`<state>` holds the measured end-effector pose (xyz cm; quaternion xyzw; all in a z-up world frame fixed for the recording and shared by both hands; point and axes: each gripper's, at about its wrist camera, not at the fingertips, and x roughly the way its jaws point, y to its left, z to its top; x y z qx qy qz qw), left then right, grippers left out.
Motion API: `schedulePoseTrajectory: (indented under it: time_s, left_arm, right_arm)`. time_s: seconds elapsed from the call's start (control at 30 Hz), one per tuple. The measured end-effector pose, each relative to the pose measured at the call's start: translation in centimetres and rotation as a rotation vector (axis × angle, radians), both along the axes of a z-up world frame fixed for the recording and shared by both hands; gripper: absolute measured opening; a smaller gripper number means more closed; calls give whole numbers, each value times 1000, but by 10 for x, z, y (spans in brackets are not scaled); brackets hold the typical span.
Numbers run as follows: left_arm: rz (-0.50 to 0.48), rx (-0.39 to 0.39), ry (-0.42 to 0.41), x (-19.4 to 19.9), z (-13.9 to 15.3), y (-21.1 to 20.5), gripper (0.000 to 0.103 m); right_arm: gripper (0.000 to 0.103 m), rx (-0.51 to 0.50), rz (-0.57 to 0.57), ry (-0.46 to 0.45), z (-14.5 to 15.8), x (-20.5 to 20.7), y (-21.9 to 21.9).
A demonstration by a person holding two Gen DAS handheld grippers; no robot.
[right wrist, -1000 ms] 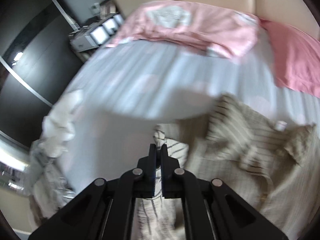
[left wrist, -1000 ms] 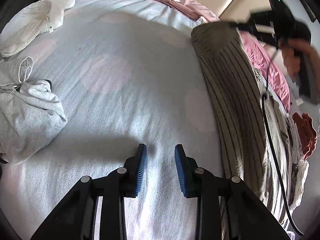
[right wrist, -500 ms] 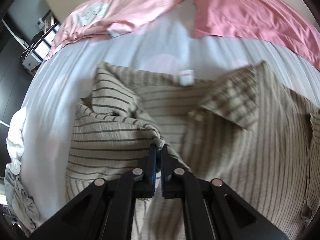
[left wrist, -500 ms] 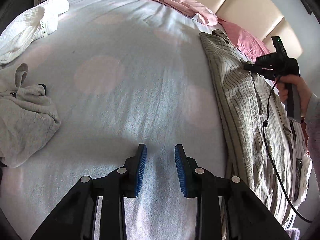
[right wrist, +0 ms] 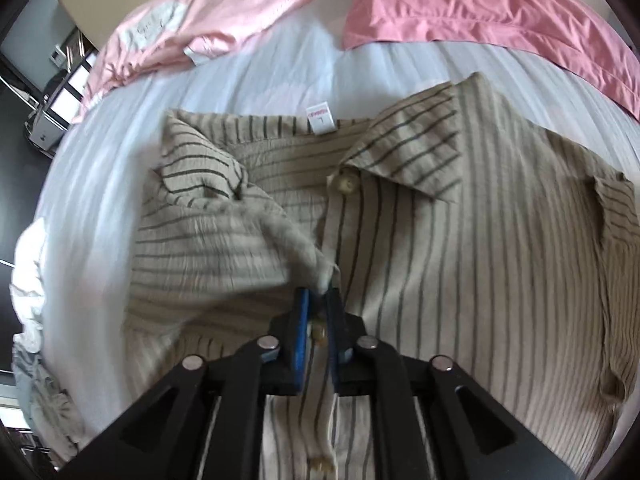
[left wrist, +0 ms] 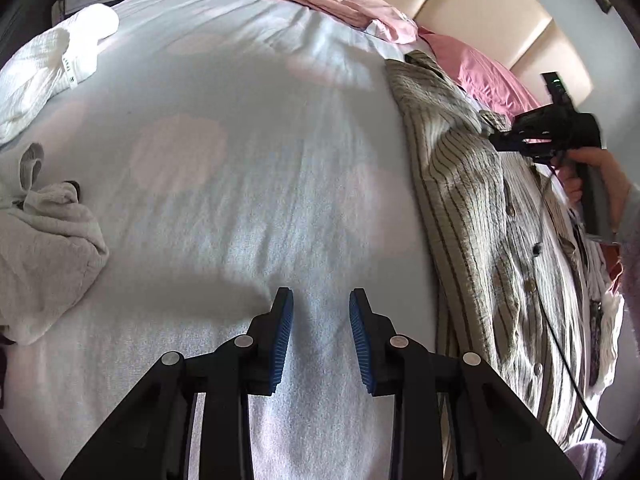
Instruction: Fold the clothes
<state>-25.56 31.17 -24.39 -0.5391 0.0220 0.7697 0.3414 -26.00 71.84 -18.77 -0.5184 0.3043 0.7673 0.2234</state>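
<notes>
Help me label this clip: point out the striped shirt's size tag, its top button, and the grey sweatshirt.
size tag (right wrist: 321,117), right wrist view, middle of the white label at the collar.
top button (right wrist: 346,182), right wrist view, face of the button.
grey sweatshirt (left wrist: 44,248), left wrist view, middle of the crumpled body.

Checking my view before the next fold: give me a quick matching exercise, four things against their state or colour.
Things:
1. left gripper
2. right gripper
3. pillow
4. neck label

States:
A. pink
B. white, size L
C. open over bare sheet
D. shut on the striped shirt

Pairs: 1-C, 2-D, 3-A, 4-B
</notes>
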Motion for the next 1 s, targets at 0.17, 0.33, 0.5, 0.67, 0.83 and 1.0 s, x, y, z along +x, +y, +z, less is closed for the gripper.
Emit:
schedulePoseTrajectory:
  time_s: [0.17, 0.33, 0.5, 0.67, 0.83, 1.0]
  left_arm:
    - [-17, -3, 5, 16, 13, -7, 31]
    - [-34, -6, 9, 33, 27, -14, 31]
    - [-49, -7, 17, 49, 40, -18, 31]
    - [-34, 6, 34, 56, 52, -25, 31]
    - [-17, 5, 14, 49, 46, -25, 31]
    - [-11, 6, -6, 42, 38, -22, 31]
  right_arm:
    - [13, -80, 59, 50, 31, 49, -27]
    - [17, -220, 142, 104, 28, 119, -95]
    - [22, -315, 204, 118, -8, 160, -166]
    - [22, -287, 172, 120, -32, 162, -184]
    - [15, -375, 75, 213, -40, 158, -173]
    - [3, -312, 74, 211, -20, 155, -174]
